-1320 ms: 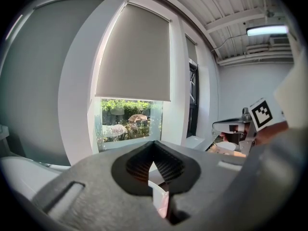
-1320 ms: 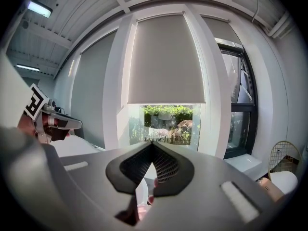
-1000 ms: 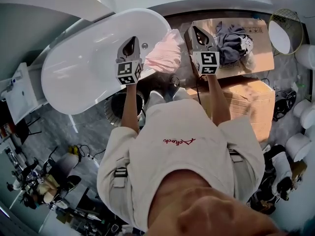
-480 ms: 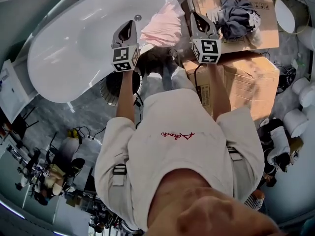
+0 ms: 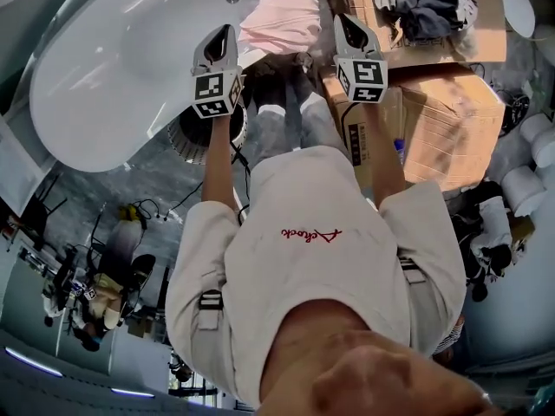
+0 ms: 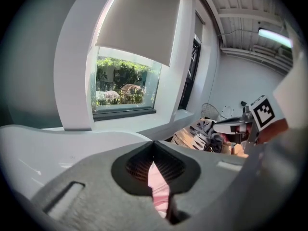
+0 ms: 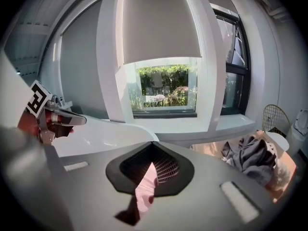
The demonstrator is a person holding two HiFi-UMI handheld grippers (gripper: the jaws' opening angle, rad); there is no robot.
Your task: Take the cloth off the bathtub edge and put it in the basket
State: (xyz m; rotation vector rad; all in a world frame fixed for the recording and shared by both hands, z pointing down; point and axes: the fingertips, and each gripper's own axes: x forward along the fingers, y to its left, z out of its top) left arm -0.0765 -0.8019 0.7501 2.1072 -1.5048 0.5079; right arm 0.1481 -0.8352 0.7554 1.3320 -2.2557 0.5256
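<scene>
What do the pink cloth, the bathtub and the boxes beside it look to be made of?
Pink cloth: soft fabric, matte; it drapes in folds.
Bathtub: glossy white, perhaps acrylic or enamel; it shows bright reflections.
Boxes: brown cardboard, matte; flaps and seams show.

Bathtub [image 5: 113,68] glossy, smooth white; cloth [image 5: 282,20] soft, matt pink fabric; box [image 5: 451,128] matt brown cardboard; floor [image 5: 160,185] seemingly polished stone.

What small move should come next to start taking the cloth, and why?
Probably open the right claw and lower it onto the pink cloth. Both claws are shut and empty, the left claw too, and the cloth lies untouched on the bathtub edge between them.
</scene>
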